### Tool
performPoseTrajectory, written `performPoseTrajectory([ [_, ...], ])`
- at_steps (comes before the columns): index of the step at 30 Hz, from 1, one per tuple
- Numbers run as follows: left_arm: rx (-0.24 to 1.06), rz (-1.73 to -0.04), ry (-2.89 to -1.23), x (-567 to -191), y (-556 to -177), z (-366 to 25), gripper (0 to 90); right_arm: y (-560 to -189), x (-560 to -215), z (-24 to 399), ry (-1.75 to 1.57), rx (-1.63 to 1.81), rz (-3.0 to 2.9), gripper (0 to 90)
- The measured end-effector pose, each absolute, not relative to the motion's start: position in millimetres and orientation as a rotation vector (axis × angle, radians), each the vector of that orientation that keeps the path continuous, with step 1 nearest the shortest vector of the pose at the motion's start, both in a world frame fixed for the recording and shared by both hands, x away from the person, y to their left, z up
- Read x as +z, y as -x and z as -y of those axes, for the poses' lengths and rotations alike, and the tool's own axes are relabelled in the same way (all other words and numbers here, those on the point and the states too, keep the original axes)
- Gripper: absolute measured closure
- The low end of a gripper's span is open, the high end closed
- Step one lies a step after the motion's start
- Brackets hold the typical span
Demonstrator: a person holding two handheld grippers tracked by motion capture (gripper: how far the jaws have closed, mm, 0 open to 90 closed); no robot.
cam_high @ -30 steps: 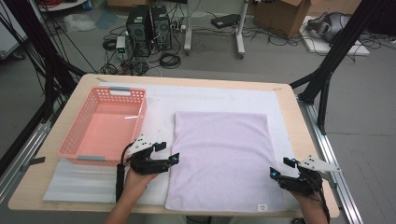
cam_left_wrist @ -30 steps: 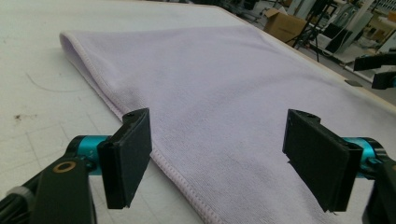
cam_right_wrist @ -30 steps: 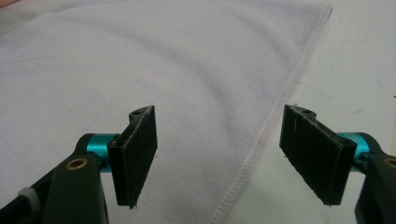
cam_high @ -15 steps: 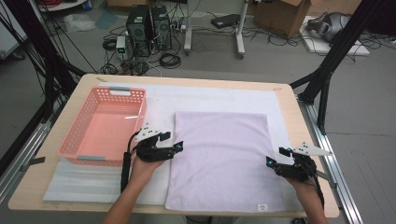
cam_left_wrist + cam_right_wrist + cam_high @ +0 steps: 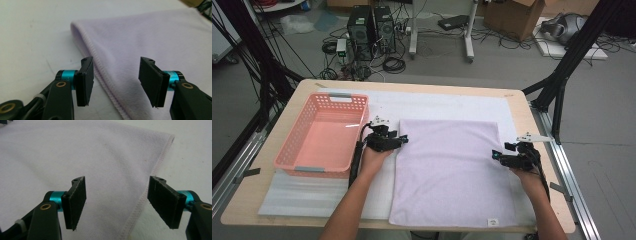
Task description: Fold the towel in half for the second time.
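Note:
A lilac towel (image 5: 447, 170) lies flat on the white mat (image 5: 437, 105). My left gripper (image 5: 401, 142) hovers at the towel's left edge near its far corner. In the left gripper view the rounded edge of the towel (image 5: 150, 32) runs between the jaws of the left gripper (image 5: 116, 75); they have just been closing, but the pads stand apart from the cloth. My right gripper (image 5: 496, 156) is at the towel's right edge. In the right gripper view the stitched hem of the towel (image 5: 75, 152) lies between the open jaws of the right gripper (image 5: 117, 200).
A pink plastic basket (image 5: 294, 137) stands with nothing in it just left of my left hand. The wooden table's right edge (image 5: 557, 190) is close to my right hand. Black frame legs and cables stand on the floor beyond the table.
Both hands have slid away from the person along the towel's side edges, toward its far corners. The left gripper's jaws stand narrower than before.

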State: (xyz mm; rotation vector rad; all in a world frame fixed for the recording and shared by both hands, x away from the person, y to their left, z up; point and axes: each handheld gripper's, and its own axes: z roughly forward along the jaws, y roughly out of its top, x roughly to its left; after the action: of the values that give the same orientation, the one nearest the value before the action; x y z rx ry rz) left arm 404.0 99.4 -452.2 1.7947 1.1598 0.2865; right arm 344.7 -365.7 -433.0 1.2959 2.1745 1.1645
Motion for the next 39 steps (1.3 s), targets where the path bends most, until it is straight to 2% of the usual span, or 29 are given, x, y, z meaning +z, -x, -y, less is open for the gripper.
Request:
performPoseTrajectory([
  [2,0.338,-1.160,-1.803,-450.2,-408.8,-96.7,46.0,-350.9,-434.9,365.6,-1.298,1.151,-2.185,30.2],
  [5,0.312,-1.219,-1.811,-453.3,-418.7,-95.5,45.9,-358.9,-436.4,365.4,-1.314,1.151,-2.179,30.2],
  [8,0.362,-1.208,-1.843,-452.5,-425.3,-90.9,46.6,-366.9,-437.9,365.9,-1.326,1.137,-2.162,31.8],
  [14,0.421,-1.199,-1.886,-451.8,-432.6,-84.2,53.5,-391.5,-440.3,366.4,-1.392,1.055,-2.133,36.5],
  [19,0.463,-1.217,-1.890,-451.7,-436.6,-82.4,71.3,-413.1,-444.5,363.4,-1.456,0.974,-2.111,45.1],
  [21,0.421,-1.227,-1.862,-452.4,-438.4,-84.8,85.1,-417.5,-446.0,362.0,-1.456,0.970,-2.107,50.3],
  [22,0.410,-1.232,-1.857,-452.4,-439.2,-85.8,85.5,-418.8,-446.2,361.7,-1.456,0.970,-2.104,53.2],
  [23,0.398,-1.245,-1.845,-452.5,-439.7,-86.6,85.9,-419.8,-446.5,362.1,-1.449,0.974,-2.096,59.7],
  [25,0.368,-1.280,-1.809,-452.9,-440.7,-88.9,86.5,-419.8,-447.1,362.3,-1.471,1.021,-2.097,78.5],
  [26,0.360,-1.294,-1.796,-453.1,-440.9,-90.0,86.7,-419.7,-447.5,362.1,-1.487,1.045,-2.098,83.1],
  [30,0.382,-1.314,-1.743,-447.6,-440.0,-92.6,87.0,-419.5,-447.4,366.2,-1.529,1.082,-2.081,86.7],
  [39,0.423,-1.251,-1.627,-425.0,-436.2,-98.6,87.2,-414.2,-432.0,371.8,-1.480,1.177,-1.946,86.9],
])
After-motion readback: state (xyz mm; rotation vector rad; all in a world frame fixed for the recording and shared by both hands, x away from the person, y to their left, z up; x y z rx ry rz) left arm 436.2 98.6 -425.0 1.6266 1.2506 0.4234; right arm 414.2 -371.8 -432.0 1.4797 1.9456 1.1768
